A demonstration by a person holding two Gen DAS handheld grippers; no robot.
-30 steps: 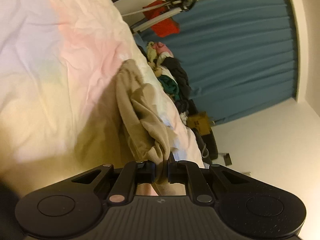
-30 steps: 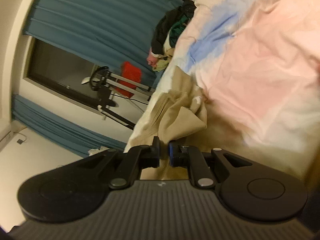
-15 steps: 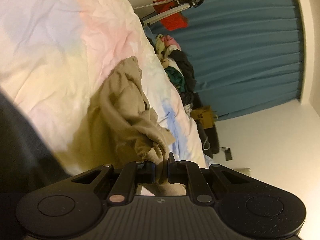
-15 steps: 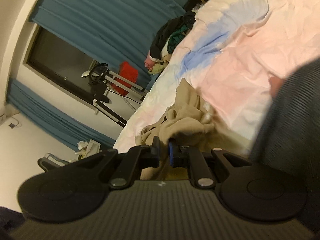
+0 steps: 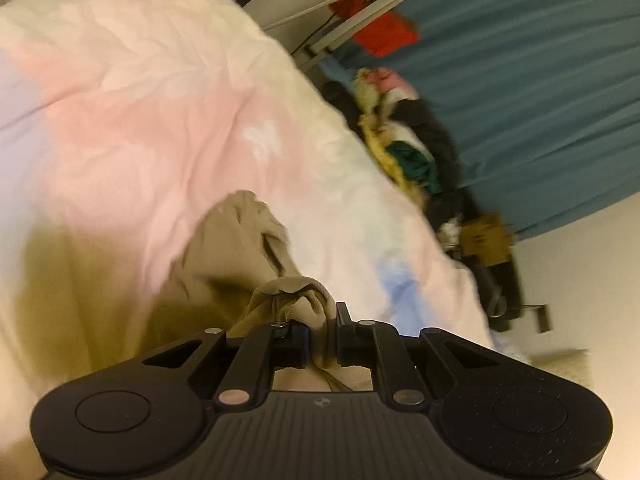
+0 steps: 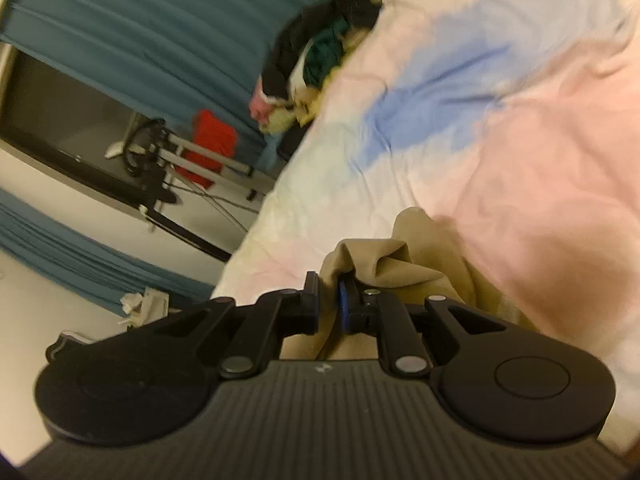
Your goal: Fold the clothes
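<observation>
- The left gripper [image 5: 322,330], at lower centre of the left wrist view, pinches a bunched fold of a beige garment [image 5: 240,256] between its two black fingers.
- The right gripper [image 6: 329,304], at lower centre of the right wrist view, clamps another fold of the same beige garment [image 6: 384,264], cloth filling the narrow gap between its fingers.
- The garment lies crumpled on a pastel pink, blue and cream bedspread [image 5: 160,120], trailing from the centre of each frame down to the grippers.
- A heap of mixed clothes [image 5: 404,148] sits at the bed's far edge, right of centre in the left wrist view, upper centre in the right.
- Teal curtains [image 5: 540,80] fill the upper right of the left wrist view; a red cloth [image 6: 212,144] hangs on a metal rack at centre left of the right wrist view.
</observation>
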